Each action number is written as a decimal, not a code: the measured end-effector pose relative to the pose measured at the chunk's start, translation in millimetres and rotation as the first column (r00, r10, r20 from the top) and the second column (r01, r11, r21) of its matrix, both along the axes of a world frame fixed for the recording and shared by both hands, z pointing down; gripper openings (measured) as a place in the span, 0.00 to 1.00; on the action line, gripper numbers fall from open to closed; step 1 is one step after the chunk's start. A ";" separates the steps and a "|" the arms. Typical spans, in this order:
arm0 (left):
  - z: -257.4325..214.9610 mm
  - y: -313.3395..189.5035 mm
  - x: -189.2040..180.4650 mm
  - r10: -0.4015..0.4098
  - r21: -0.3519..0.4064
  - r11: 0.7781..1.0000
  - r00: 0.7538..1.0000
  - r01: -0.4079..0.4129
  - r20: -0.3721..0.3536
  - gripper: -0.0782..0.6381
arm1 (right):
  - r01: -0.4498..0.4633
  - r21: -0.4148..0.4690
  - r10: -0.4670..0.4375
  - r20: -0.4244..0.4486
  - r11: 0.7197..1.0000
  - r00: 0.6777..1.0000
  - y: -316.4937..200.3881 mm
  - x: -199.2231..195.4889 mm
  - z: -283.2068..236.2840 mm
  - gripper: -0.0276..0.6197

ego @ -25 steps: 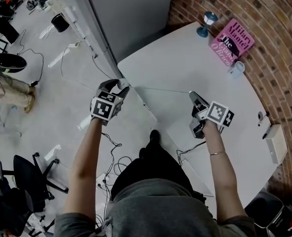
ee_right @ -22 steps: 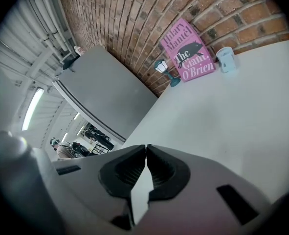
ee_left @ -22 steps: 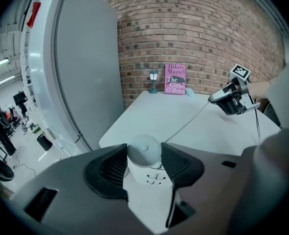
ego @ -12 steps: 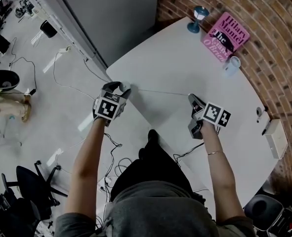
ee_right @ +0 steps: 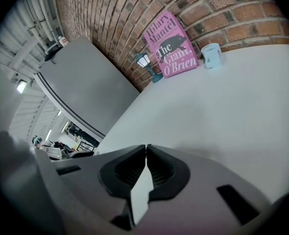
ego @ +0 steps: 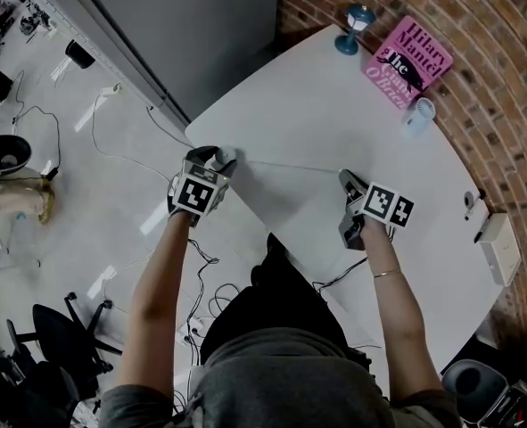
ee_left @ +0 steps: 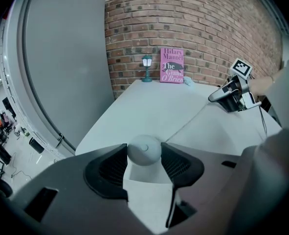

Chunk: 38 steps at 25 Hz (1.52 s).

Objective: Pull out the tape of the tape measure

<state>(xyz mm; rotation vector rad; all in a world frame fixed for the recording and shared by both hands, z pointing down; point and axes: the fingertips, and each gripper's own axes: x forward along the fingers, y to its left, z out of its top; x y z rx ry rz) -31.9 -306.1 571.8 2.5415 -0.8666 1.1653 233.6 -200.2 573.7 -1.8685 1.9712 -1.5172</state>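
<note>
Tape measure (ee_left: 144,150), one, clamped in left hand-held gripper (ee_left: 144,156); one tape (ego: 290,166) in closed right hand-held gripper (ee_right: 145,154).

Left gripper (ego: 215,155) and right gripper (ego: 346,177) bear black-and-white marker cubes (ego: 197,194).

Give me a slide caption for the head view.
Left gripper grips the tape measure; right gripper holds its tape taut over the table.

Of the tape measure (ee_left: 144,150) only a rounded top shows, between the jaws at lower centre of the left gripper view. The tape (ego: 290,167) is hair-thin; its end at the right jaws cannot be made out.
</note>
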 end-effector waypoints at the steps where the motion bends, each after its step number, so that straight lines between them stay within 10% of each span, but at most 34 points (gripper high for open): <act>1: 0.6 -0.8 0.8 0.001 -0.002 1.000 1.000 -0.001 0.002 0.43 | 0.001 -0.006 -0.001 -0.004 1.000 1.000 -0.4 0.5 1.5 0.07; 30: 15.8 -1.5 2.5 -0.031 -0.042 0.999 1.000 0.031 0.003 0.43 | 0.022 -0.102 -0.041 -0.188 0.995 0.981 -4.3 6.8 14.6 0.22; 38: -4.4 -4.8 -0.2 -0.111 -0.029 0.994 0.989 0.108 -0.097 0.45 | -0.038 -0.042 0.027 -0.222 0.998 0.975 -3.3 17.7 -2.9 0.23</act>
